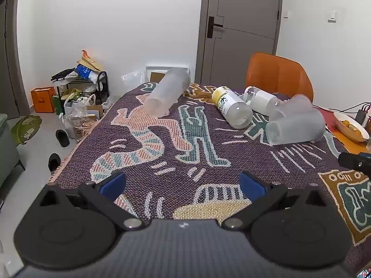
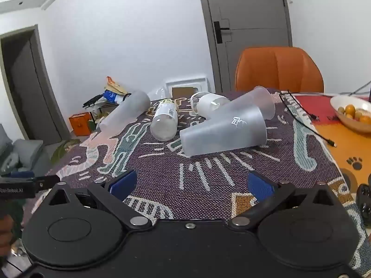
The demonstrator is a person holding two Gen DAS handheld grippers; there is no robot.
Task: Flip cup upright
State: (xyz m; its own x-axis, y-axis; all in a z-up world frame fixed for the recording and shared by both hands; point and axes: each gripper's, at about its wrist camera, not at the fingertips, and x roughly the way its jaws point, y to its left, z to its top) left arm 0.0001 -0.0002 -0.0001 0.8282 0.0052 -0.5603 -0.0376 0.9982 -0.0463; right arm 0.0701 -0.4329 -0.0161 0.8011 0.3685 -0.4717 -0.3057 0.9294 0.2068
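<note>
Three frosted plastic cups lie on their sides on the patterned cloth. The nearest cup (image 2: 223,132) (image 1: 295,128) lies ahead of my right gripper (image 2: 192,185), base toward me. A second cup (image 2: 257,103) (image 1: 293,106) rests behind it. A tall cup (image 1: 167,92) (image 2: 126,112) lies at the far left. My left gripper (image 1: 183,184) is open and empty, low over the cloth near the front edge. My right gripper is open and empty too, apart from the nearest cup.
Two clear bottles (image 1: 231,106) (image 1: 260,99) lie between the cups. An orange chair (image 2: 279,69) stands behind the table. A bowl of fruit (image 2: 352,113) and a black cable (image 2: 301,120) are at the right. Floor clutter (image 1: 76,92) lies left of the table.
</note>
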